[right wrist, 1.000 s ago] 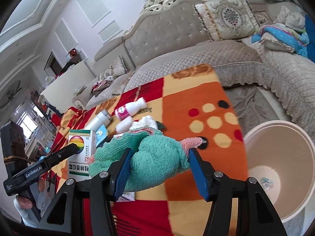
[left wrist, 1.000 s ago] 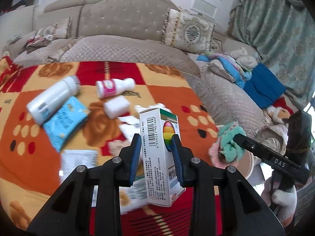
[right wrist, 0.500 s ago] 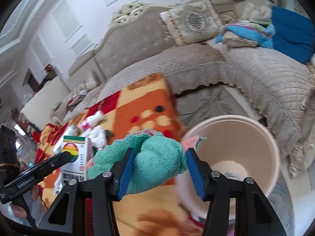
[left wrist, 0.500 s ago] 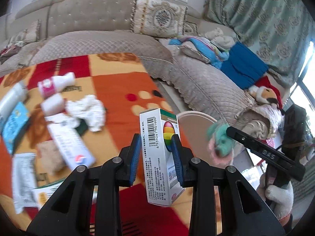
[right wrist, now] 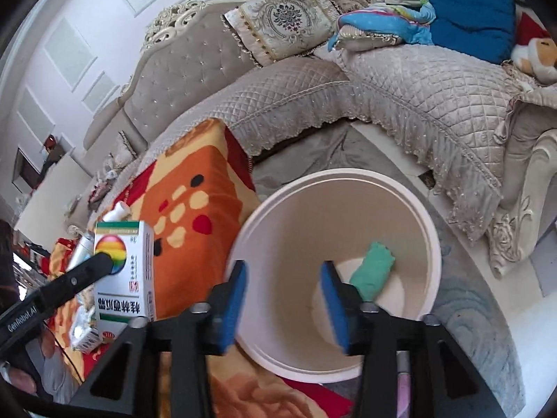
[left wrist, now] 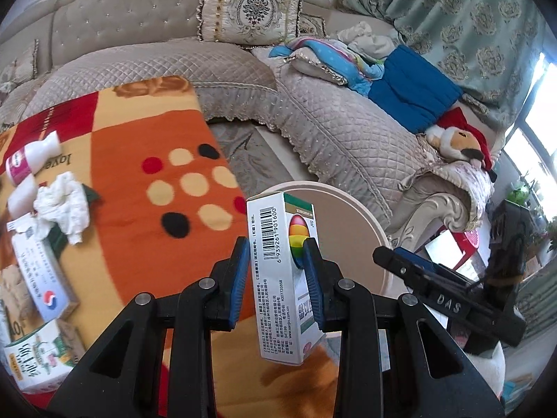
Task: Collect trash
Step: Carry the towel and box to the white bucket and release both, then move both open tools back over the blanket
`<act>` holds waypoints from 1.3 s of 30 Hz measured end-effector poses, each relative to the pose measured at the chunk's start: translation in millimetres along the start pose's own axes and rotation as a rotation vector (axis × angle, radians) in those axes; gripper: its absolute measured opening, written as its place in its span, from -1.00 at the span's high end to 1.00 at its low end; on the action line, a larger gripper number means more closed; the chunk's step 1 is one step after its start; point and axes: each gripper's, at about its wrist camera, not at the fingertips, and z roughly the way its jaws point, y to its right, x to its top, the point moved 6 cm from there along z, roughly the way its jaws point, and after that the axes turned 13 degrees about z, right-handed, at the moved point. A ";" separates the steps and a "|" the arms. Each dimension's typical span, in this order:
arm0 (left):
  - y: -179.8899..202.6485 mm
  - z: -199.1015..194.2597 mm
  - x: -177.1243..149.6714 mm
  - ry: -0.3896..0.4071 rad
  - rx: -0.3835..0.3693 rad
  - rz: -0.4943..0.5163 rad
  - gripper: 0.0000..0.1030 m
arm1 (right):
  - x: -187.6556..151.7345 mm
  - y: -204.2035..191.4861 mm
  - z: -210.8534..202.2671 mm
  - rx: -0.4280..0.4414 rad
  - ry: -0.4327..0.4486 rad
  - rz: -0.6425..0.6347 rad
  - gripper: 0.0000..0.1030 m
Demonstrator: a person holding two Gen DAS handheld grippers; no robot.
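Left gripper [left wrist: 276, 275] clamps an upright box [left wrist: 282, 278] beside the bin [right wrist: 428, 240]. Right gripper [right wrist: 283, 299] spread wide, holding nothing, above bin; green cloth [right wrist: 372, 273] inside.

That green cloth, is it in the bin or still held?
In the bin. The green cloth lies on the bin floor; the right gripper is open, empty.

Left gripper [left wrist: 276, 271] clamped, right gripper [right wrist: 283, 299] agape
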 end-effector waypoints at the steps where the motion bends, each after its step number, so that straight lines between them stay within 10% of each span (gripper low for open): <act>1: 2.5 2.5 1.0 0.000 -0.002 0.002 0.43 | -0.3 1.2 -0.5 -0.005 0.003 -0.004 -0.01; 9: 6.1 9.8 3.6 0.002 -0.026 -0.008 0.01 | -0.2 7.6 -7.3 -0.016 0.010 0.000 -0.24; 39: -45.5 -26.4 -26.6 0.010 0.060 -0.065 0.01 | -31.8 -65.0 7.1 0.010 -0.036 -0.133 -0.31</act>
